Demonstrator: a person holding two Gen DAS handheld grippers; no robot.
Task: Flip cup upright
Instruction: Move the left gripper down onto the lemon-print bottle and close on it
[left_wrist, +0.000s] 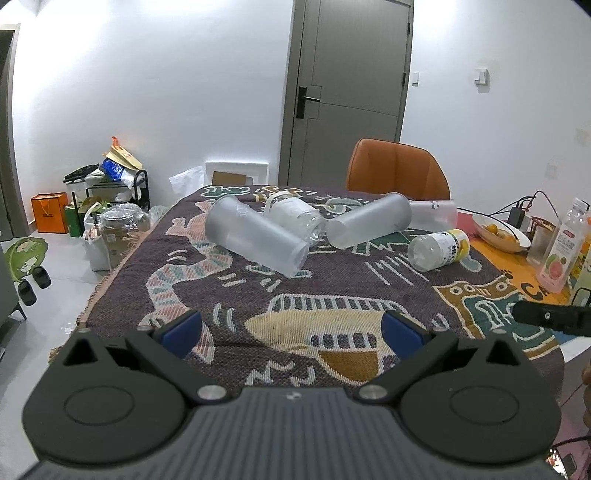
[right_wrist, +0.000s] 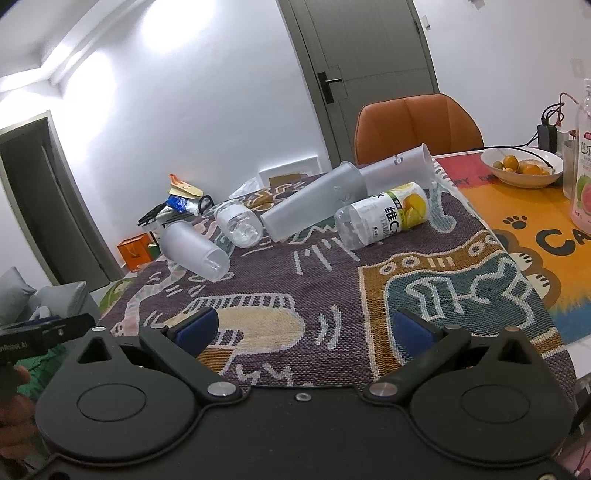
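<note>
While both of your grippers hang open and empty over the near edge of the patterned cloth (left_wrist: 332, 295), every cup and bottle on it lies on its side, well apart from either tool.

Your left gripper (left_wrist: 291, 330) has its blue pads (left_wrist: 181, 332) spread wide with nothing between them; your right gripper (right_wrist: 303, 330) stands the same, jaws apart over bare cloth.

The nearest frosted cup (left_wrist: 256, 236) lies ahead and slightly left of the left gripper. Its long axis runs diagonally, from the far left down to the near right, and one round end faces you; whether that end is the mouth or the base cannot be told from the left view. In the right view the same cup (right_wrist: 194, 249) sits far to the left of the right gripper, so the left hand looks the better placed for it.

A second frosted cup (left_wrist: 369, 225) lies farther off and to the right, with its axis slanting the other way, up toward the far right. Between the two rests a clear bottle (left_wrist: 297, 219), just beside both. A bottle with a yellow label (left_wrist: 439, 249) lies to the right of the second cup, nearer the right gripper (right_wrist: 384, 216).

Judging from this, the first reach turns on meeting the near cup across its diagonal axis, so the jaws close on its sides and not its ends.
</note>
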